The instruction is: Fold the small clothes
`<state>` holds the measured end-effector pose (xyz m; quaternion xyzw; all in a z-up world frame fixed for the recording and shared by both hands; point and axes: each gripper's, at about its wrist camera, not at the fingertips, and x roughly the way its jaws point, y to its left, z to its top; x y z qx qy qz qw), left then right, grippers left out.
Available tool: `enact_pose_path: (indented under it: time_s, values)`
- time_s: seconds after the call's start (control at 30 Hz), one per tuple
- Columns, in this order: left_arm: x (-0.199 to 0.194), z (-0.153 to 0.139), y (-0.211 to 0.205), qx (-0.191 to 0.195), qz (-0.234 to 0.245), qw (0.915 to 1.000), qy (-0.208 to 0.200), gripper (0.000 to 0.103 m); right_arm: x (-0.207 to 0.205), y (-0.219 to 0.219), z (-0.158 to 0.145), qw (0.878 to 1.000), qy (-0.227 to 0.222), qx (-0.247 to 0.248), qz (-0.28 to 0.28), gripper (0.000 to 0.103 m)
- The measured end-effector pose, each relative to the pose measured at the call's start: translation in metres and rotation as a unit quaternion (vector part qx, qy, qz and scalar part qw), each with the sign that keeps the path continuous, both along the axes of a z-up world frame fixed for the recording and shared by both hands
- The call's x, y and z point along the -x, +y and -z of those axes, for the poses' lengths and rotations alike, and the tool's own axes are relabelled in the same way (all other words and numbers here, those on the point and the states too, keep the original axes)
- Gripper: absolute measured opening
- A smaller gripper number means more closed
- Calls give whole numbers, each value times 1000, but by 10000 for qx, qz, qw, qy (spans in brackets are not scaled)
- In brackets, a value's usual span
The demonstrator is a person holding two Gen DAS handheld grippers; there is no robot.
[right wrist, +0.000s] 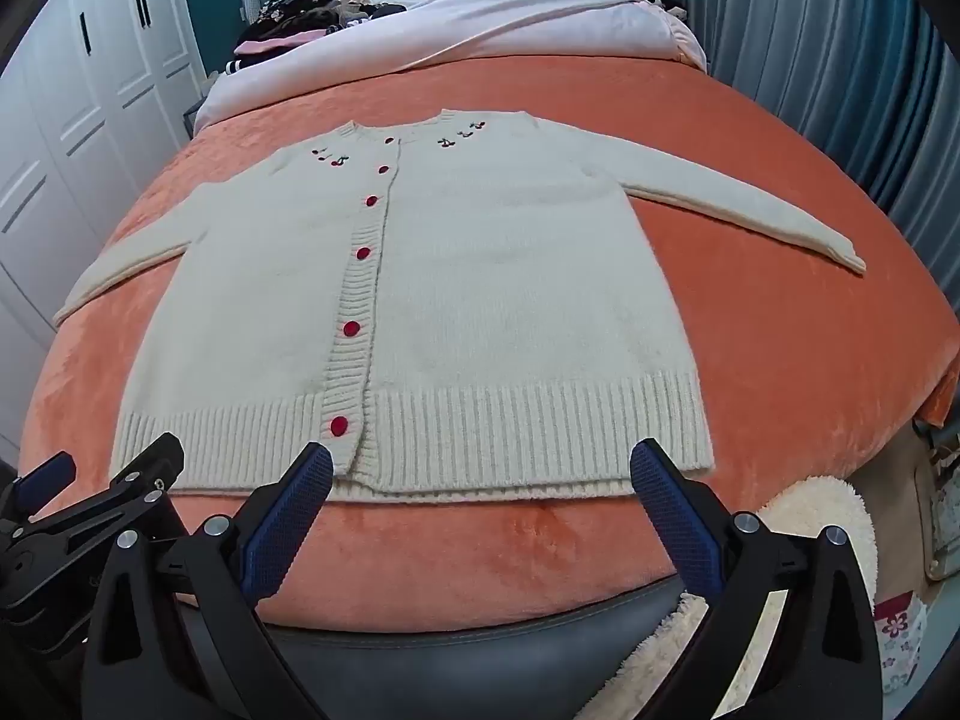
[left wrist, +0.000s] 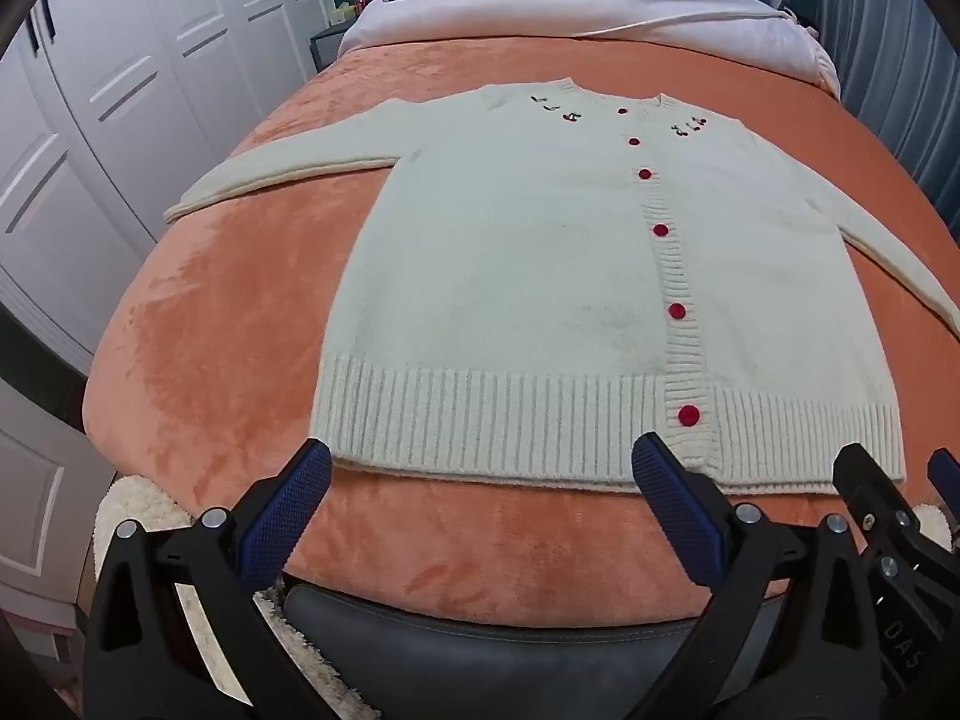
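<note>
A cream knitted cardigan (left wrist: 528,276) with red buttons and cherry embroidery lies flat, face up, on the orange bed cover (left wrist: 228,312), sleeves spread out. It also shows in the right wrist view (right wrist: 480,300). My left gripper (left wrist: 480,474) is open and empty, just in front of the ribbed hem's left half. My right gripper (right wrist: 480,474) is open and empty in front of the hem's right half. The right gripper (left wrist: 888,492) shows at the right edge of the left wrist view, and the left gripper (right wrist: 102,486) at the left edge of the right wrist view.
A white duvet (right wrist: 510,18) and a pile of dark clothes (right wrist: 300,12) lie at the bed's head. White wardrobe doors (left wrist: 90,120) stand on the left, blue curtains (right wrist: 840,60) on the right. A fluffy white rug (right wrist: 810,516) lies on the floor by the dark bed frame (right wrist: 480,648).
</note>
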<state>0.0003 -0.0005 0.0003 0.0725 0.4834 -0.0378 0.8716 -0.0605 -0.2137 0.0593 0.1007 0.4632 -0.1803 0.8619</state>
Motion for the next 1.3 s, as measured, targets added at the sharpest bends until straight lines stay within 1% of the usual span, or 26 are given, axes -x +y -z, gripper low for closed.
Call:
enact_pose_path:
  time_s: [0.1, 0.17, 0.23, 0.3, 0.47, 1.3]
  values:
    - [0, -3, 0, 13, -5, 10000, -47, 98, 0, 1, 0, 10000, 23, -9, -2, 98]
    - [-3, -1, 3, 42, 39, 10000, -2, 98, -1, 2, 0, 10000, 20, -16, 6, 98]
    - [-6, 1, -4, -29, 23, 10000, 3, 98, 1, -5, -1, 10000, 20, -45, 13, 98]
    - [-6, 0, -1, 32, 32, 10000, -23, 98, 0, -4, -1, 10000, 25, -50, 15, 98]
    - [-2, -4, -7, -9, 54, 10000, -34, 98, -1, -5, -1, 10000, 32, -69, 35, 98]
    - [-3, -2, -1, 17, 50, 10000, -5, 98, 0, -2, 1, 10000, 59, -52, 51, 98]
